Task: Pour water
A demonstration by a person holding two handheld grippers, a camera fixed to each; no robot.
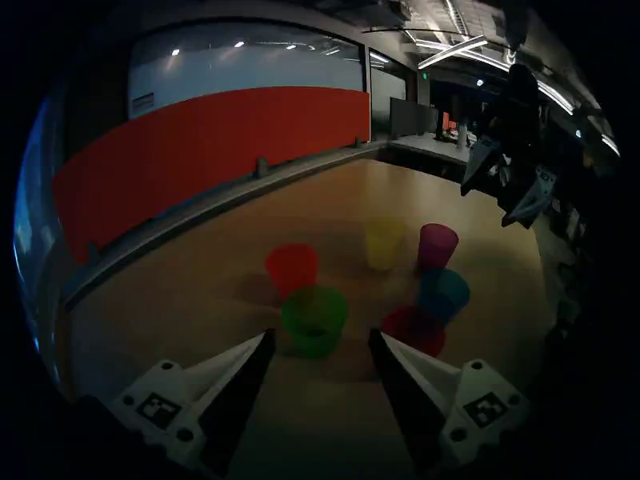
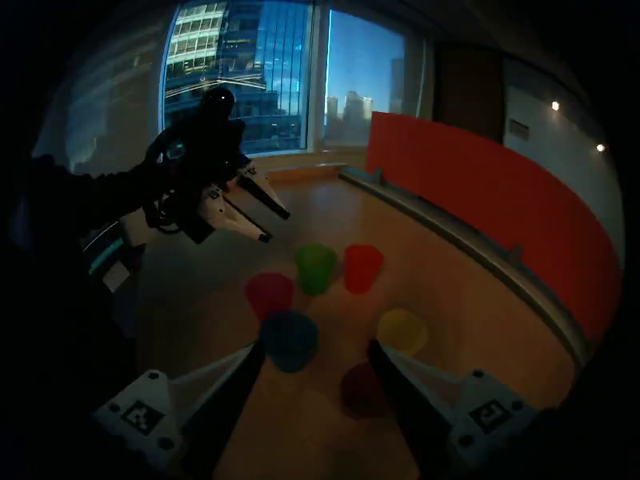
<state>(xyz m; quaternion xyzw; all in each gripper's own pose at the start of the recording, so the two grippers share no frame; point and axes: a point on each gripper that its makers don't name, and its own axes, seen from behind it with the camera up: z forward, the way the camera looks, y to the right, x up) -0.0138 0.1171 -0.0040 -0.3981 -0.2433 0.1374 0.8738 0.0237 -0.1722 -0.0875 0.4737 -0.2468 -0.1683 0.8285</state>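
Several translucent plastic cups stand upright in a cluster on a wooden table (image 1: 200, 296). In the left gripper view my left gripper (image 1: 320, 352) is open, just short of the green cup (image 1: 314, 318), with an orange-red cup (image 1: 292, 268) behind it. A red cup (image 1: 414, 330), blue cup (image 1: 442, 292), magenta cup (image 1: 437, 245) and yellow cup (image 1: 384, 242) stand to the right. My right gripper (image 2: 316, 356) is open, hovering over the blue cup (image 2: 289, 339) and the magenta cup (image 2: 362, 390). The dim light hides what the cups contain.
A red partition (image 1: 208, 144) runs along the table's far edge. The right gripper (image 1: 484, 206) hangs open in the air beyond the cups. In the right gripper view a hand holds the left gripper (image 2: 278, 227) above the table's left side, before tall windows (image 2: 240, 72).
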